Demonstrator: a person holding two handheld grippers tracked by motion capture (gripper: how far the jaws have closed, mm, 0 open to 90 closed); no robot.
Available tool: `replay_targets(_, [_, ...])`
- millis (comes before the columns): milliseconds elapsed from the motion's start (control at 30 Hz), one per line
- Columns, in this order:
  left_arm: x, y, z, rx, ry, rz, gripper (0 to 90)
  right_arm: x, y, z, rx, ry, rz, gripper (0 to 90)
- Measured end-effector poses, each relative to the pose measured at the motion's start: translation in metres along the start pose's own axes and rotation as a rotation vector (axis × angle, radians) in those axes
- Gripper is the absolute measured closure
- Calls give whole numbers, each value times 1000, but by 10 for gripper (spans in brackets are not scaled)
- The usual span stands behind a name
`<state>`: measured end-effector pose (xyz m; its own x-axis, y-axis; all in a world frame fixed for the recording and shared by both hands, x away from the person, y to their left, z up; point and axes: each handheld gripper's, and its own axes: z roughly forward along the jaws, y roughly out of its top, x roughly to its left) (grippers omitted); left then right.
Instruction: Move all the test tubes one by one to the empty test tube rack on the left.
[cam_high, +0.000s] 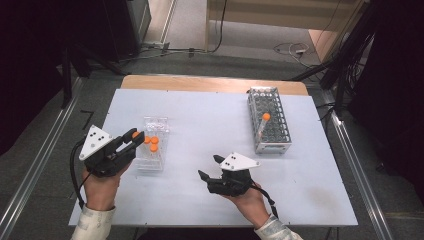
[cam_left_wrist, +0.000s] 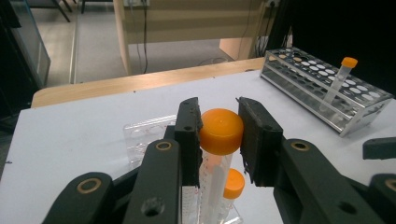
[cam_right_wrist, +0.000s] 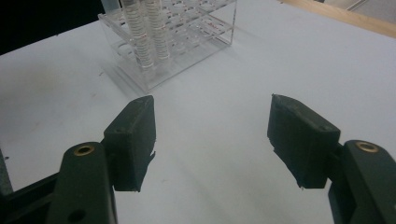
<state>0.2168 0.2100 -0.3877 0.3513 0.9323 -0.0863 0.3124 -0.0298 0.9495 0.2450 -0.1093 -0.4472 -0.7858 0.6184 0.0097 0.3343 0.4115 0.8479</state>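
Left gripper (cam_high: 134, 136) at the left of the high view, clamped on the orange cap of a centrifuge tube (cam_left_wrist: 221, 131); in the left gripper view both black pads pressed against the cap's sides, the clear graduated tube body hanging upright below. Held tube positioned at the near-left edge of the clear acrylic rack (cam_high: 152, 145), seemingly just over it, though whether the tube's bottom sits inside a hole cannot be told from these angles. Two more orange-capped tubes (cam_high: 154, 144) standing upright in that clear rack, just beside the held one; one of them visible low behind the held tube in the left gripper view.

Right gripper (cam_high: 210, 167) low on the white table (cam_high: 210, 115), near the front centre, jaws spread wide with nothing between them; bare table surface showing between the two pads in the right gripper view. Pointed toward the clear rack, well apart from it, with the lower graduated parts of the tubes seen at the top of that view.

Metal wire rack (cam_high: 269, 120) at the far right of the table, well apart from both grippers. One orange-capped tube (cam_high: 263, 125) standing in it, tilted slightly, near the rack's middle.

Wooden table edge (cam_high: 210, 83) running along the far side of the white surface.
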Motion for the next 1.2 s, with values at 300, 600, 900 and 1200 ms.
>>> replay_targets(300, [1, -4, 5, -5, 20, 4, 697, 0, 0, 0, 3, -1, 2, 309])
replay_targets(600, [2, -12, 12, -2, 29, 7, 695, 0, -1, 0, 2, -1, 0, 310])
replay_targets(900, [1, -18, 16, 19, 36, 17, 689, 0, -1, 1, 5, 0, -4, 310])
replay_targets(1200, [2, -19, 15, 20, 34, 8, 653, 0, -2, 1, 7, 3, -4, 310])
